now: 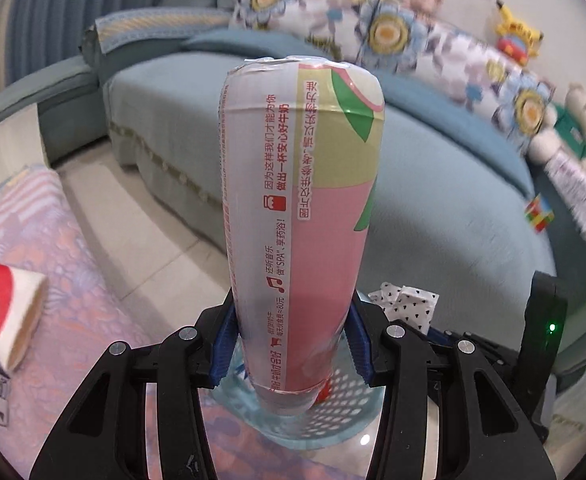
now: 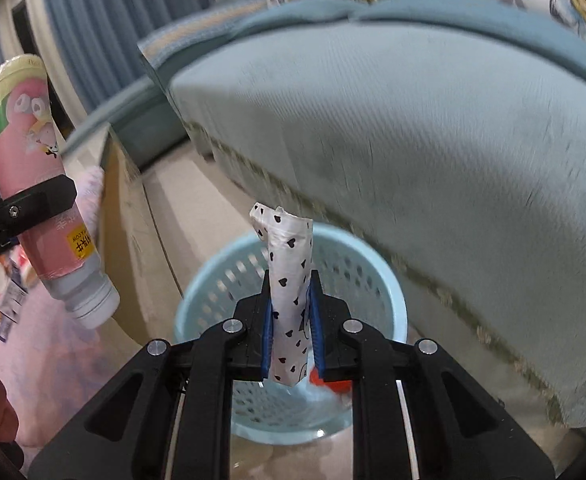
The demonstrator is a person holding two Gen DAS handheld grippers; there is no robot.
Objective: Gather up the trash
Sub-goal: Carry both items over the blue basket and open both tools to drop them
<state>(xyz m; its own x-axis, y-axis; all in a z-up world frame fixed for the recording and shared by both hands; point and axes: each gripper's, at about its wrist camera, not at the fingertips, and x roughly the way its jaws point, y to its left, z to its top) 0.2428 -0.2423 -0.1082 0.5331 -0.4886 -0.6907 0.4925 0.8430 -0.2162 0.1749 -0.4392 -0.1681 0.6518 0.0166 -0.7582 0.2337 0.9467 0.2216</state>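
My left gripper is shut on a pink and green plastic milk bottle, held bottom-up above a light blue perforated basket. The bottle also shows in the right wrist view, cap end down. My right gripper is shut on a white wrapper with black hearts, held upright over the basket. The wrapper also shows in the left wrist view. Something red lies inside the basket.
A blue sofa with floral cushions and toys stands behind the basket. A pink patterned surface at left holds a red and white packet. A cardboard box stands left of the basket. Tiled floor lies between.
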